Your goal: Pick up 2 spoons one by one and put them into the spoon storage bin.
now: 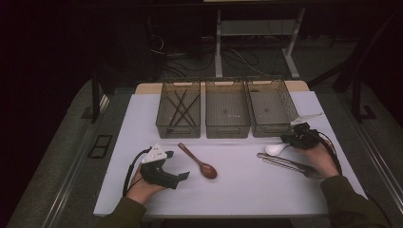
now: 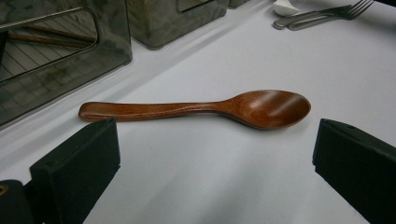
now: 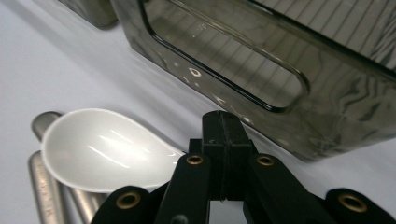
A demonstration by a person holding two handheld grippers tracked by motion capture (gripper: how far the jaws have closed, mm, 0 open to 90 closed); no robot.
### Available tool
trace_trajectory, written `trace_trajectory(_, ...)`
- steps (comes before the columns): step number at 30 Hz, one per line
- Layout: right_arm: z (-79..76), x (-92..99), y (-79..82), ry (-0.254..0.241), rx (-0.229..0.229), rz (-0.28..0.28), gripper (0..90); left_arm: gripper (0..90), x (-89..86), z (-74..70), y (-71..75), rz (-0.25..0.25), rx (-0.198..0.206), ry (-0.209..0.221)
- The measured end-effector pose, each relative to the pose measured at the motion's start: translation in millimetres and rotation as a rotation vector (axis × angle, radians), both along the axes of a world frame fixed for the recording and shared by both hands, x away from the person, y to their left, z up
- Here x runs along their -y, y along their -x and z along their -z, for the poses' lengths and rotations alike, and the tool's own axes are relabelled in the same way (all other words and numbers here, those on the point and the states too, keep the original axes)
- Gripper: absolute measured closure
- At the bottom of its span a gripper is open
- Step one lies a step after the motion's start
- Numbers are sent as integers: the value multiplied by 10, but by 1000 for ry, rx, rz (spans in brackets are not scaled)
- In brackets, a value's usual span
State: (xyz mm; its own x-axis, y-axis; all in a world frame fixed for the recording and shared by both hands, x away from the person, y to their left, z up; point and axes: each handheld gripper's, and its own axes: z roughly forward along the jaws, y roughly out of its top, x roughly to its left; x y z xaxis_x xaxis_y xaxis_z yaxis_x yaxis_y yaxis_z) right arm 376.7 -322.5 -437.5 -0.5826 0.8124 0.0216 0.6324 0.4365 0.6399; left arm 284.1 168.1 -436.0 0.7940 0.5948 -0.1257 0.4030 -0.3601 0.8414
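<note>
A brown wooden spoon (image 1: 199, 161) lies on the white table (image 1: 247, 194), bowl toward the person. My left gripper (image 1: 178, 165) rests just left of it, open, and in the left gripper view the spoon (image 2: 196, 108) lies crosswise beyond the two wide-apart jaws (image 2: 215, 154). A white ceramic spoon (image 1: 274, 149) lies at the right. My right gripper (image 1: 291, 141) is at its handle end. In the right gripper view the jaws (image 3: 223, 135) are pressed together, with the spoon's bowl (image 3: 102, 149) at the left. Its handle runs in under them, the end hidden.
Three smoky clear bins stand in a row at the back: the left bin (image 1: 178, 133) holds dark chopsticks, the middle bin (image 1: 227, 133) and right bin (image 1: 268, 132) look bare. Metal forks (image 1: 285, 163) lie beside the white spoon, under the right hand. The right bin's wall (image 3: 261, 70) is close ahead.
</note>
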Motion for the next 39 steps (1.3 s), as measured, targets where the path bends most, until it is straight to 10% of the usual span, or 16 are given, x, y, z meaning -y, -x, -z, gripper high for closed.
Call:
trace_trajectory(20, 38, 131, 58, -15, -94, -5, 888, 0, -3, -12, 0, 7, -9, 15)
trace_trajectory(29, -48, 62, 102, -164, -60, -66, 512, 0, -3, -7, -2, 19, -14, 11)
trace_trajectory(39, -21, -129, 142, -135, -43, -143, 430, 0, 7, -4, 2, 29, -16, 8)
